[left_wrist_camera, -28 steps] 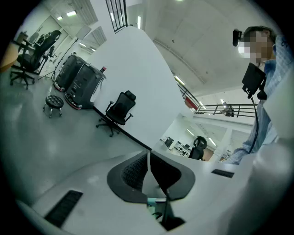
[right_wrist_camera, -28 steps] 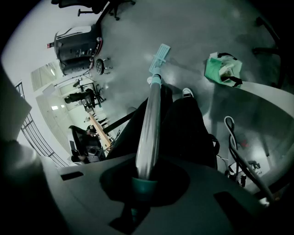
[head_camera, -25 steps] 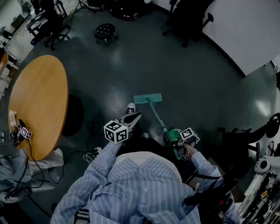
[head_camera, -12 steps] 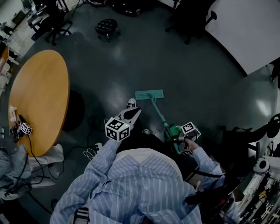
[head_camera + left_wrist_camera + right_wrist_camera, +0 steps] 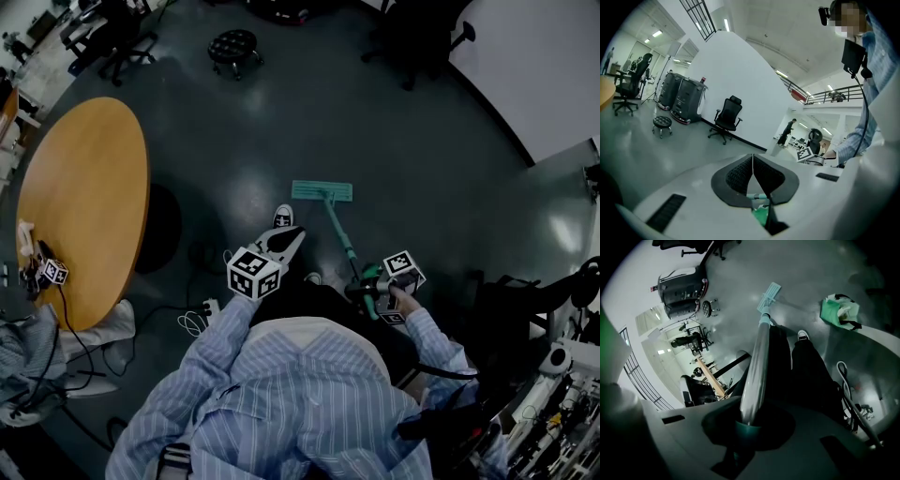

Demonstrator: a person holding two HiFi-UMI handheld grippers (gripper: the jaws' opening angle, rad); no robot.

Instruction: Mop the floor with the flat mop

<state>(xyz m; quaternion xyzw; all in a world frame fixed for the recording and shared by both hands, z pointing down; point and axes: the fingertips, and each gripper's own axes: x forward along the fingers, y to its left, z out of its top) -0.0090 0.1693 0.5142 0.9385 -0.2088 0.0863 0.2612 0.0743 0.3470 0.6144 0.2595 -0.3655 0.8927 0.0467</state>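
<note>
The flat mop's teal head (image 5: pixel 322 191) lies flat on the dark floor ahead of the person's shoe (image 5: pixel 282 217). Its handle (image 5: pixel 339 236) slants back to my right gripper (image 5: pixel 364 287), which is shut on it near the green grip. In the right gripper view the silver handle (image 5: pixel 756 366) rises from between the jaws of my right gripper (image 5: pixel 749 425) toward the mop head (image 5: pixel 768 294). My left gripper (image 5: pixel 291 238) hovers left of the handle, apart from it. In the left gripper view my left gripper (image 5: pixel 753 158) is shut with nothing between its pads.
A round wooden table (image 5: pixel 84 206) stands at the left, with cables (image 5: pixel 199 321) on the floor beside it. A stool (image 5: pixel 232 42) and office chairs (image 5: pixel 417 37) stand farther off. A green bag (image 5: pixel 840 311) lies on the floor. Equipment crowds the right (image 5: pixel 562 356).
The mop head has slid a little forward, away from the shoe, and the right gripper has followed with the handle. The left gripper has barely moved.
</note>
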